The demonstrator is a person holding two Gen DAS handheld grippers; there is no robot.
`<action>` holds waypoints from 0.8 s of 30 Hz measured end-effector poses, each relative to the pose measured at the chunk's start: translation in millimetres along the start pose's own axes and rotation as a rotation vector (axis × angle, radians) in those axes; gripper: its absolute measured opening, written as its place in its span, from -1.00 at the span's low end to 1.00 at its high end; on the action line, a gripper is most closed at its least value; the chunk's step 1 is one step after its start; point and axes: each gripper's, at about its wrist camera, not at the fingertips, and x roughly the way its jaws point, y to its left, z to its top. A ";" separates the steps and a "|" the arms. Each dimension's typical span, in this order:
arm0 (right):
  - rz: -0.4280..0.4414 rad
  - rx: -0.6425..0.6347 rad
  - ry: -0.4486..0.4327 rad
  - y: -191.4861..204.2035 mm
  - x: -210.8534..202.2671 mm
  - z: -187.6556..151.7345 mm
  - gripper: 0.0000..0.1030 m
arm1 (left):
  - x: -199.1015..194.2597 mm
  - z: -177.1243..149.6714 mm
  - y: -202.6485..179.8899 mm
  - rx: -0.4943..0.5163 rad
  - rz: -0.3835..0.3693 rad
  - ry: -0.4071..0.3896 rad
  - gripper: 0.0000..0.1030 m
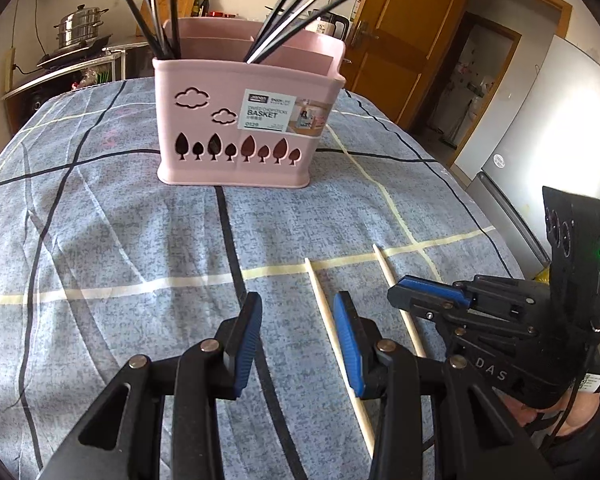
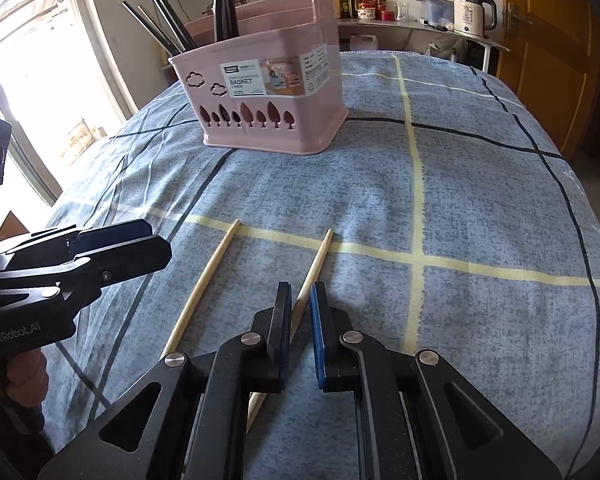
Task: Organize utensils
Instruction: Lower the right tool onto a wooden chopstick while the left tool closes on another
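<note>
A pink chopstick basket stands on the blue checked tablecloth and holds several black chopsticks. Two pale wooden chopsticks lie side by side on the cloth. My left gripper is open, just left of the left chopstick. My right gripper has its pads close on either side of the right chopstick, which still lies on the cloth; a narrow gap shows, so I cannot tell if it grips.
The table's cloth drops off at the right edge. Behind are a counter with a kettle, bottles and jars, a steel pot, a wooden door and a white fridge.
</note>
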 end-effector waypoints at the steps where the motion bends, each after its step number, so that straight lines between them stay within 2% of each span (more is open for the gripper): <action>1: -0.001 0.000 0.001 -3.7 -2.1 -1.4 -0.81 | 4.3 0.1 -2.8 0.005 -0.002 0.012 -0.24; 6: -0.039 0.019 0.001 -14.8 -8.2 -2.4 -0.81 | 26.0 2.2 -18.5 0.040 0.016 0.057 -0.24; 11: -0.071 0.059 -0.013 -20.1 -4.9 7.8 -0.80 | 36.1 8.6 -29.4 0.078 0.058 0.054 -0.26; 13: -0.079 0.069 -0.010 -22.3 -1.2 12.2 -0.80 | 39.7 11.3 -31.8 0.099 0.090 0.052 -0.50; 16: -0.090 0.068 0.005 -24.7 6.9 17.5 -0.80 | 42.7 13.4 -30.8 0.126 0.123 0.053 -0.74; 18: -0.095 0.069 0.012 -25.2 9.5 21.4 -0.80 | 42.6 14.8 -27.3 0.125 0.119 0.056 -0.81; 24: -0.108 0.062 0.056 -25.3 17.0 34.3 -0.80 | 41.9 17.2 -17.9 0.096 0.093 0.071 -0.82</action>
